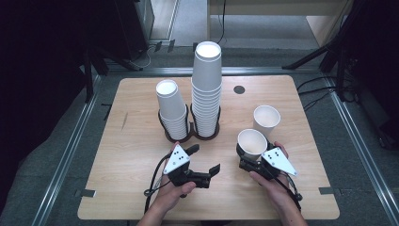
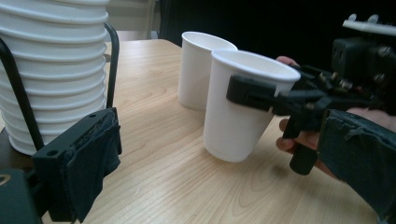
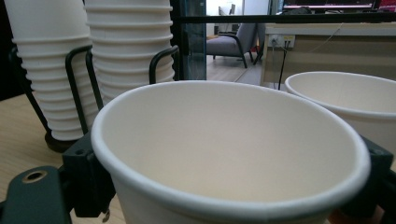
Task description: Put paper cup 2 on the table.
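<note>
A white paper cup (image 1: pixel 252 141) is clamped upright between the jaws of my right gripper (image 1: pixel 251 151) at the front right of the table. Its open mouth (image 3: pixel 233 154) looms large in the right gripper view. From the left gripper view the same cup (image 2: pixel 238 107) leans slightly, its base close to the tabletop. A second loose cup (image 1: pixel 266 120) stands just behind it. My left gripper (image 1: pixel 203 159) is open with nothing held, in front of the cup stacks, its padded fingers (image 2: pixel 88 158) spread wide.
A black wire holder (image 1: pixel 165 133) at mid-table carries a shorter stack of cups (image 1: pixel 170 108) and a taller stack (image 1: pixel 207 84). A dark round hole (image 1: pixel 239 89) sits in the tabletop behind. Bare wood (image 1: pixel 127 160) lies at the left and front.
</note>
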{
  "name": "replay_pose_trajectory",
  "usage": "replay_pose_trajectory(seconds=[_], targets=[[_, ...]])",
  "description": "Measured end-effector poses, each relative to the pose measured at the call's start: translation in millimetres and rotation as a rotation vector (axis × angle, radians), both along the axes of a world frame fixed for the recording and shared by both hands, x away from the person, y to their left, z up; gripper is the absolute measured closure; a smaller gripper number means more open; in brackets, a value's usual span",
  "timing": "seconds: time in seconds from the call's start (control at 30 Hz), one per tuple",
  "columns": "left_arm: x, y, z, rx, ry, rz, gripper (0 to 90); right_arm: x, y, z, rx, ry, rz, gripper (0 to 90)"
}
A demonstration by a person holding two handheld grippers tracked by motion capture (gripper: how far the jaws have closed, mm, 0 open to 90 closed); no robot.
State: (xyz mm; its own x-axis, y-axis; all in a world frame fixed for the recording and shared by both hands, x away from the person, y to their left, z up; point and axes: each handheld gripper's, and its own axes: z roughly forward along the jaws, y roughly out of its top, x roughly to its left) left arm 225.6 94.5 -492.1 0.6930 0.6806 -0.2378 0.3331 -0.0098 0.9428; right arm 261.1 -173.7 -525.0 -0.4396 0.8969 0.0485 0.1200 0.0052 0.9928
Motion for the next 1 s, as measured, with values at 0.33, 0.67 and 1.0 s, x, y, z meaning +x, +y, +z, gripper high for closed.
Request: replay_pose_trajectory(seconds=[0.33,0.67,1.0], targets=[[-0.5,2.1,-0.3,0.0,0.004,0.005,0.0,4.2,1.8,-11.9,-0.065,0.024,-0.022,12.4],[-0.2,3.7,-0.5,0.007,0.005,0.013,0.0,7.1,0.5,-12.8,-0.096,0.028,-0.049,11.4],[-0.3,5.7,-1.8,0.019,0.012,0.025,0.0,4.1,0.1,-12.0,-0.155,0.087,-0.019,0.0]])
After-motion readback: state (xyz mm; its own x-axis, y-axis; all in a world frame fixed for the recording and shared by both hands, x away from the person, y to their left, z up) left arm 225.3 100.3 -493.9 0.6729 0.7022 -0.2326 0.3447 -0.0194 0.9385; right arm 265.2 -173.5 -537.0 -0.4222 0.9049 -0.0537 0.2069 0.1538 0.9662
